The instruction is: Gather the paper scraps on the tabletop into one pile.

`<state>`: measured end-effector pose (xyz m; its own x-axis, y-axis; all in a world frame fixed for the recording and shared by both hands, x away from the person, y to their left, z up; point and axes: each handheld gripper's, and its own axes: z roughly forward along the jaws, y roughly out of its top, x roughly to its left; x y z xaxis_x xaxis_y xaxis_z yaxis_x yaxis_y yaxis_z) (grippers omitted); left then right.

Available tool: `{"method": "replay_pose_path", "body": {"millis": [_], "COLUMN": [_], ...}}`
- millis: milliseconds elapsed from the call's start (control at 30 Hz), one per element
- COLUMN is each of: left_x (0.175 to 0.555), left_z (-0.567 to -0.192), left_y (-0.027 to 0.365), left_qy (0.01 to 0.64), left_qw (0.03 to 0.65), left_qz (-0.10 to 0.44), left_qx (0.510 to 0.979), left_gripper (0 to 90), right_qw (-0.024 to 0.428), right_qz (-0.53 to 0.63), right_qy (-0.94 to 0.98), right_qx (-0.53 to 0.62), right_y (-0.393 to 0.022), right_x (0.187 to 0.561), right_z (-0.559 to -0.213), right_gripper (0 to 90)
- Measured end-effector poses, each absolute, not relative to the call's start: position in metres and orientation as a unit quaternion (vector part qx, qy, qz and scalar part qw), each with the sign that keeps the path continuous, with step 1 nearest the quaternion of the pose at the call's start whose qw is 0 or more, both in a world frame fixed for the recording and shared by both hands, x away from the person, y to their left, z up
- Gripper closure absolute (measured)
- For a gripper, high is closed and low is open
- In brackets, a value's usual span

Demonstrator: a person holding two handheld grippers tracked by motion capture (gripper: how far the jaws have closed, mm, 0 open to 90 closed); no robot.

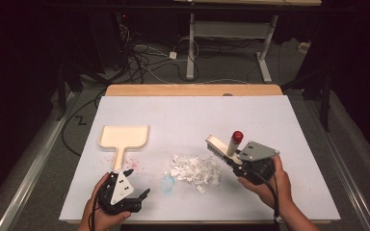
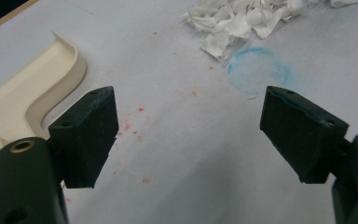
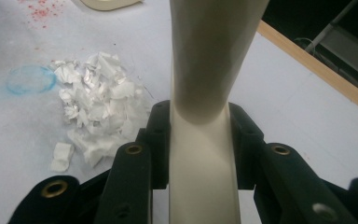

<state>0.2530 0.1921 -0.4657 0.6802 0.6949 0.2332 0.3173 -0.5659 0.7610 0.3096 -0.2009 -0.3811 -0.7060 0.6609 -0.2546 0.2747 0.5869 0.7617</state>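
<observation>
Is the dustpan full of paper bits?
No, the dustpan lies bare on the table, and the paper bits sit in a pile beside the brush.

My high view looked forward and down over the whole table (image 1: 192, 110). My left gripper view sat low and close, facing the paper scraps (image 2: 242, 23) at one o'clock. My right gripper view, equally close, shared that pile (image 3: 98, 107) at ten o'clock.
</observation>
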Motion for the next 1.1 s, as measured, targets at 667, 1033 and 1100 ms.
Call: {"method": "replay_pose_path", "body": {"millis": [667, 1033, 1100], "left_x": [0.255, 0.253, 0.253], "left_z": [-0.466, -0.466, -0.466], "left_y": [0.192, 0.195, 0.195], "left_qy": [0.304, 0.307, 0.308], "left_qw": [0.356, 0.359, 0.358], "left_qz": [0.263, 0.261, 0.26], "left_qx": [0.844, 0.842, 0.842], "left_gripper": [19.0, 18.9, 18.9], "right_qw": [0.217, 0.204, 0.195], "right_qz": [0.277, 0.338, 0.366], "right_qy": [0.906, 0.892, 0.882], "right_qx": [0.236, 0.22, 0.223], "right_y": [-0.211, -0.185, -0.194], "right_x": [0.289, 0.295, 0.296], "right_z": [-0.409, -0.401, -0.396], "right_gripper": [67.7, 67.7, 67.7]}}
